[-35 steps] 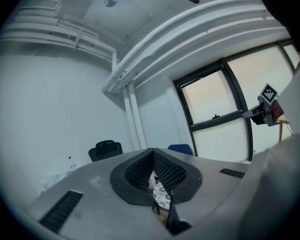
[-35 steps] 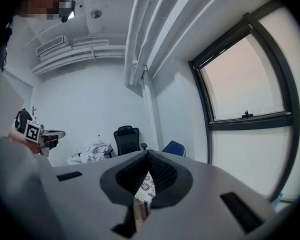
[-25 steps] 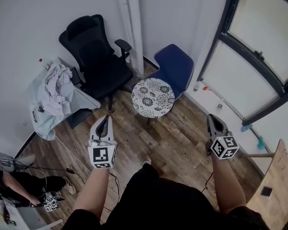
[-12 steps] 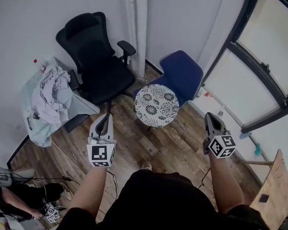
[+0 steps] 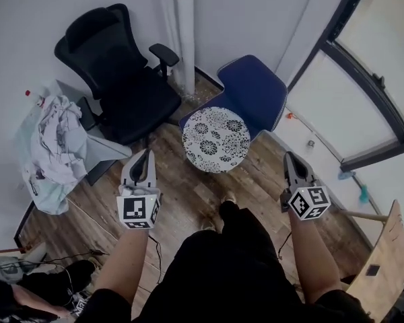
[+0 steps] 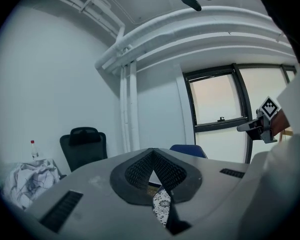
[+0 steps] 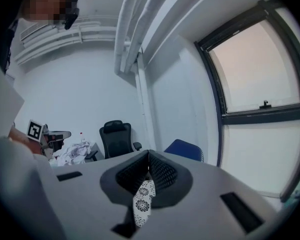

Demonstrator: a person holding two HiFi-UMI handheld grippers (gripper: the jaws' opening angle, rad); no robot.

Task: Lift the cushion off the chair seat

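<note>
Wood floor (image 5: 188,197) lies under the chair (image 5: 257,91) bearing the cushion (image 5: 216,139) — left gripper (image 5: 147,153) and right gripper (image 5: 289,156) hover short of it, jaws pressed together, empty.

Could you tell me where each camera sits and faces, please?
Head view: on the person's head, steeply down at the cushion; forearms, left tool, right tool.
Left gripper view: on left tool, facing the wall beside the window; right tool shows.
Right gripper view: on right tool, facing the same wall; left tool shows.
Both gripper views share the cushion and blue chair.
</note>
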